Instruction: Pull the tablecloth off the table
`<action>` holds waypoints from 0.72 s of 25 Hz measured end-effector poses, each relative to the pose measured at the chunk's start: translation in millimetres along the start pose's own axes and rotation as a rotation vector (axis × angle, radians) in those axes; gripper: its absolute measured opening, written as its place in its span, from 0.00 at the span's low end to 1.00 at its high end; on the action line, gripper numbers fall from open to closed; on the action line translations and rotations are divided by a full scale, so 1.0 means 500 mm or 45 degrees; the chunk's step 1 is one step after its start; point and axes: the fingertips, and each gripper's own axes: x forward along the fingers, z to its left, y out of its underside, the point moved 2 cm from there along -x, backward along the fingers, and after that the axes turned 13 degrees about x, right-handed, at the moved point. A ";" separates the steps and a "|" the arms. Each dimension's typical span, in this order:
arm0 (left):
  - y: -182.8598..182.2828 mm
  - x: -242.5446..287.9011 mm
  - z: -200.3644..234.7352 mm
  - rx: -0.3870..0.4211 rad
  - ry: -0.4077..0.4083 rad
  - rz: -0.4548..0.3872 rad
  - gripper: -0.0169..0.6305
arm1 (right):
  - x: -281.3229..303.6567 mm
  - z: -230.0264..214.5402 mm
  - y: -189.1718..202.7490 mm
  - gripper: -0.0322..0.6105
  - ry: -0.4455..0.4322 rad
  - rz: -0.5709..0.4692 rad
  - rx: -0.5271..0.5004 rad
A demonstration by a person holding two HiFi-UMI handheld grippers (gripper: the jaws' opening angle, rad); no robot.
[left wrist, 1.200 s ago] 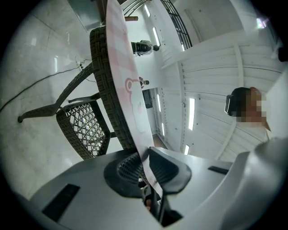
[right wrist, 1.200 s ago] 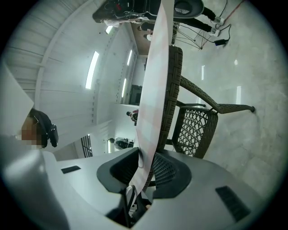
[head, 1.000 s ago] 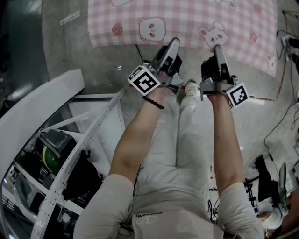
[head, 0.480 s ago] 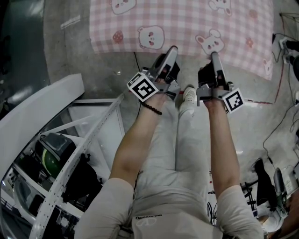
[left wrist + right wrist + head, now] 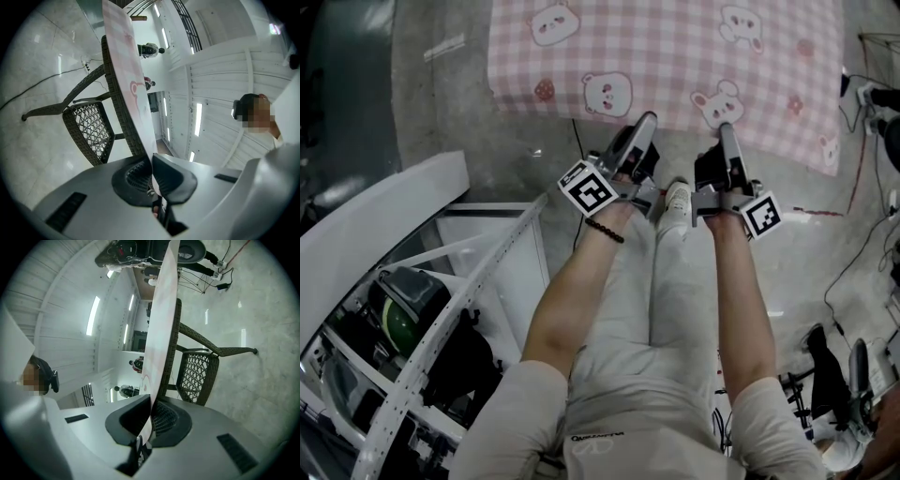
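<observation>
- The tablecloth (image 5: pixel 675 56) is seen across the top of the head view: pink-and-white gingham, printed with white bear and rabbit faces and small red strawberries.
- Its near hem runs slightly downhill toward the right of the frame, above the grey concrete floor (image 5: pixel 534 150).
- The left gripper (image 5: pixel 649 120) and the right gripper (image 5: pixel 722 127) are held side by side at the centre of the head view, with both tips at the cloth's near hem.
- In the left gripper view the jaws of the left gripper (image 5: pixel 152 171) are closed on the hem of the tablecloth (image 5: pixel 129 79). The cloth is seen edge-on as a thin pale pink sheet rising toward the top of the frame.
- In the right gripper view the jaws of the right gripper (image 5: pixel 151 416) are likewise clamped on the tablecloth (image 5: pixel 159 329), which is again seen edge-on.
- In both gripper views the cloth lies flat against a dark wicker frame (image 5: pixel 89 131) (image 5: pixel 197 376), with legs and a lattice panel below it. Whether this is the bench itself cannot be told.
- A marker cube (image 5: pixel 589 187) is seen on the left gripper and another (image 5: pixel 761 214) on the right.
- A dark bead bracelet (image 5: pixel 605 230) is worn on the left wrist, and a white shoe (image 5: pixel 678 199) shows between the grippers.
</observation>
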 end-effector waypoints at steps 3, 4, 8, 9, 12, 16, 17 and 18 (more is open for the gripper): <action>0.002 -0.001 0.000 -0.016 -0.002 0.001 0.03 | -0.001 -0.003 -0.001 0.07 0.019 0.005 0.004; 0.002 0.000 0.000 -0.021 -0.001 0.002 0.03 | 0.000 -0.003 -0.001 0.07 0.022 0.006 0.006; 0.000 0.000 -0.002 -0.032 -0.005 0.008 0.03 | 0.003 -0.003 -0.002 0.07 0.043 0.016 0.015; 0.000 -0.001 -0.003 -0.034 -0.009 0.010 0.03 | 0.002 -0.003 -0.001 0.07 0.051 0.019 0.020; -0.001 -0.003 -0.007 -0.045 -0.023 0.017 0.03 | 0.000 0.001 0.001 0.07 0.073 0.022 0.035; -0.001 -0.004 -0.009 -0.059 -0.041 0.031 0.03 | 0.000 0.003 0.002 0.07 0.103 0.029 0.035; -0.002 -0.003 -0.010 -0.061 -0.045 0.034 0.03 | 0.000 0.004 0.002 0.07 0.109 0.029 0.037; -0.003 -0.003 -0.011 -0.063 -0.047 0.037 0.03 | 0.000 0.005 0.002 0.07 0.114 0.029 0.038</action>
